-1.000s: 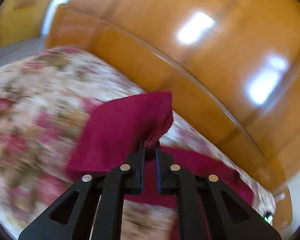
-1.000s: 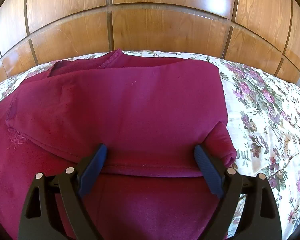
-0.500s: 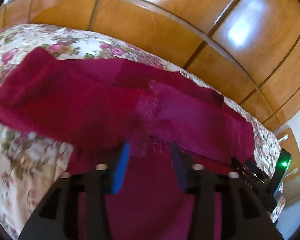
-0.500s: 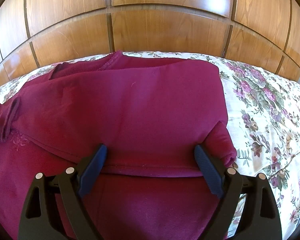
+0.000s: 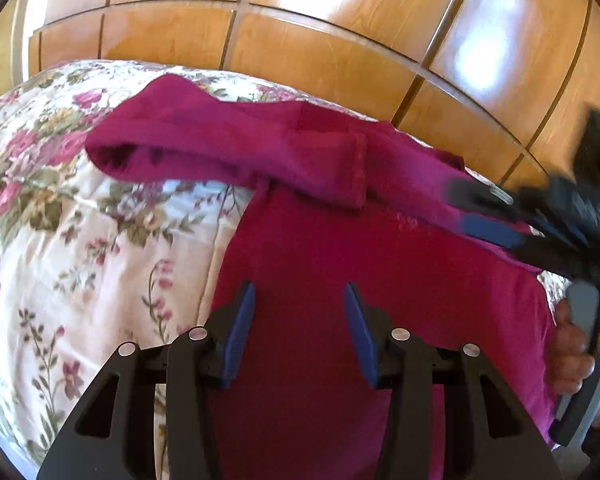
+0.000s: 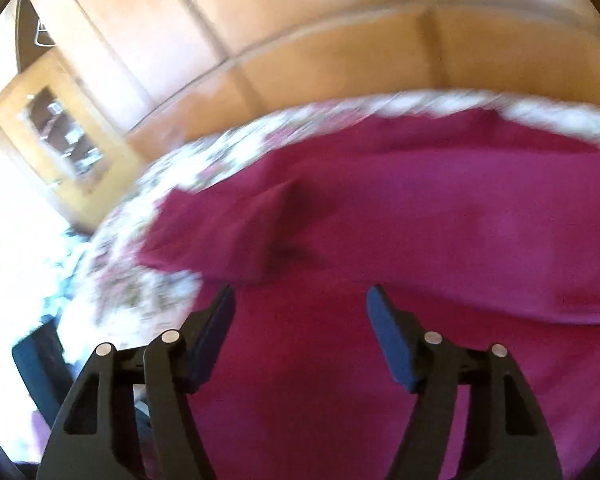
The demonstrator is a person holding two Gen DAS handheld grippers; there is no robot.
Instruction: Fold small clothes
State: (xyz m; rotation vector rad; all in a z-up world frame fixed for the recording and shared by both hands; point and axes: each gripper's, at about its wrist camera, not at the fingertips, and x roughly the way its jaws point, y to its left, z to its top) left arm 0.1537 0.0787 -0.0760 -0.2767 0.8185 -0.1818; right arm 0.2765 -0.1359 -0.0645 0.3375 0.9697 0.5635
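Note:
A dark red sweater (image 5: 340,256) lies on the floral bedspread (image 5: 60,240), its left sleeve (image 5: 228,152) folded across the chest. My left gripper (image 5: 299,300) is open and empty above the sweater's lower body. My right gripper (image 6: 300,304) is open and empty over the same sweater (image 6: 420,232); its view is blurred by motion. The right gripper also shows in the left wrist view (image 5: 488,216) at the right, held by a hand (image 5: 572,348).
A wooden panelled headboard (image 5: 340,60) runs along the far side of the bed. A wooden cabinet with a glass door (image 6: 60,136) stands at the left in the right wrist view. The floral bedspread is bare to the left of the sweater.
My left gripper let go of the sleeve, opened and pulled back over the sweater's body. The sleeve now lies folded across the chest. My right gripper has swung left, blurring its view.

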